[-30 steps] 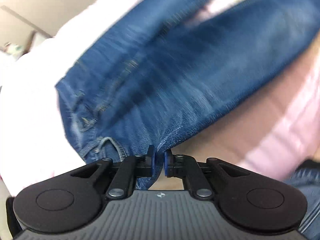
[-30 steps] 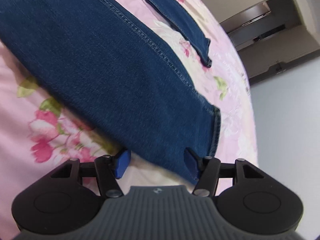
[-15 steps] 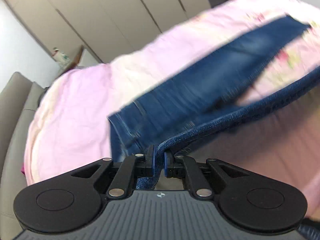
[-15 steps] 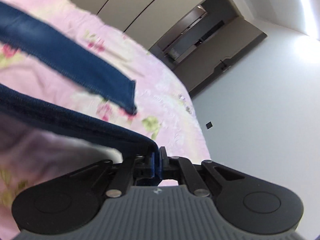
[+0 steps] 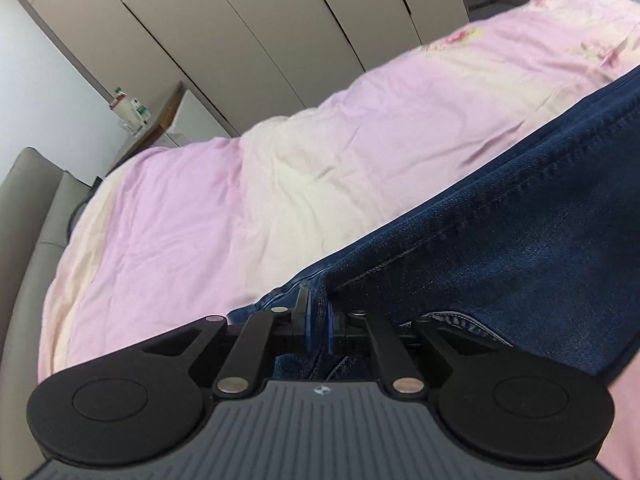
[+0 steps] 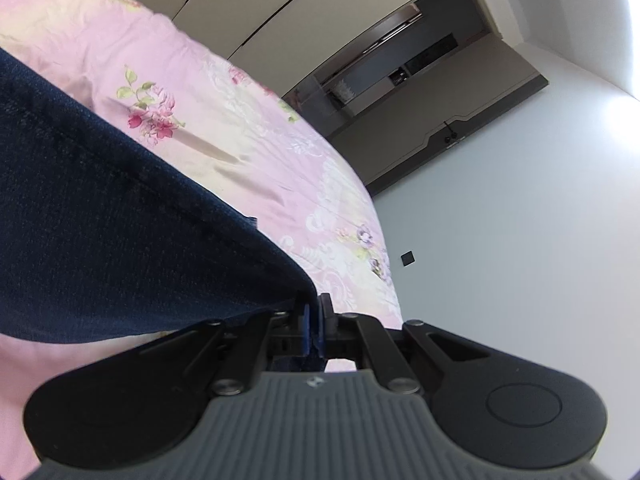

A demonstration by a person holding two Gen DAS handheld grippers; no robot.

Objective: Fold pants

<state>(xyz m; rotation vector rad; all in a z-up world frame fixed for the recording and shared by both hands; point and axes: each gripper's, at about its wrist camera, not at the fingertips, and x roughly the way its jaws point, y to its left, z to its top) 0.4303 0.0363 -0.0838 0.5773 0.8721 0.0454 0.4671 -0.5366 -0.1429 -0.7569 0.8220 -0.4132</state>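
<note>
Both grippers, left (image 5: 317, 322) and right (image 6: 314, 326), have fingers clamped on the dark blue denim pants (image 5: 520, 248), lifted over the pink floral bed (image 5: 240, 208). First lengthwise fold probably mid-way; remaining folds not yet done.

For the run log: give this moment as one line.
left tongs: shut on jeans | right tongs: shut on jeans | over pink bedspread

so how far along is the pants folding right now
Done: both grippers have their hold. The left gripper is shut on denim of the jeans, the right gripper on a corner of them. In hand: the jeans hang stretched from both grippers above the pink bedspread. Left: no finished fold shows in these views; the cloth must be laid down, released and folded.
</note>
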